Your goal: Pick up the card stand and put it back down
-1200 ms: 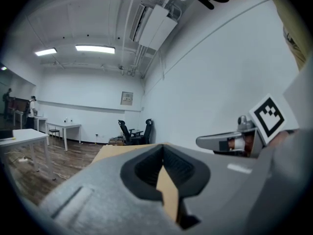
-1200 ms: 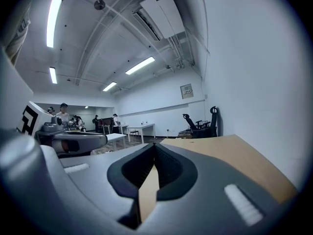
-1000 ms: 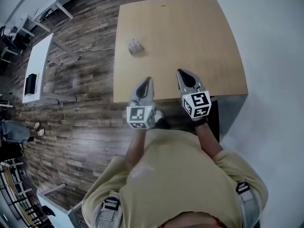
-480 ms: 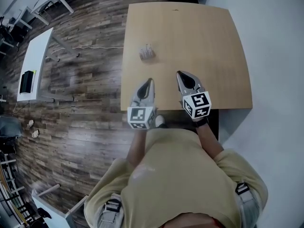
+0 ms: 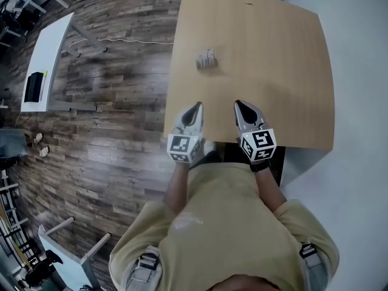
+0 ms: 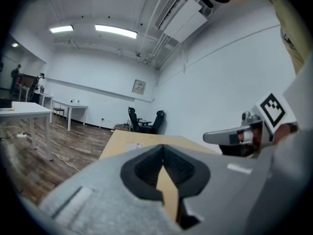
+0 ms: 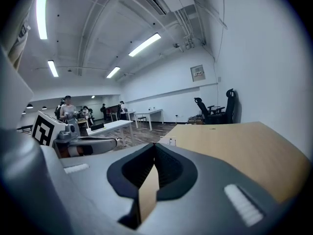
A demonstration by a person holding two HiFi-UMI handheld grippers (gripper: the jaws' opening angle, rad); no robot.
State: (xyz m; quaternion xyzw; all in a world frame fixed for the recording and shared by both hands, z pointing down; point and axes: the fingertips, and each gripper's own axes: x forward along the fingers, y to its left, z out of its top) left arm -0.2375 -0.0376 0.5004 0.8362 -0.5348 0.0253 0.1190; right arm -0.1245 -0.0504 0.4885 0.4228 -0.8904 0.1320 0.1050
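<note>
The card stand (image 5: 207, 59), a small pale rack, sits on the light wooden table (image 5: 273, 53) toward its left side, well ahead of both grippers. My left gripper (image 5: 195, 107) and my right gripper (image 5: 240, 105) hover side by side over the table's near edge, both shut and empty. In the left gripper view the shut jaws (image 6: 163, 149) point along the table, with the card stand (image 6: 133, 145) small and far to the left of them. In the right gripper view the card stand (image 7: 168, 141) shows just past the shut jaw tips (image 7: 155, 146).
A white desk (image 5: 45, 59) with a black item (image 5: 34, 86) stands on the wooden floor at the left, with a cable (image 5: 133, 41) lying nearby. Two black office chairs (image 6: 146, 121) stand beyond the table's far end. People (image 7: 66, 109) stand far off among other desks.
Both grippers have moved forward and lower over the table's near edge, still shut. In the head view the table and card stand have shifted to the right and down.
</note>
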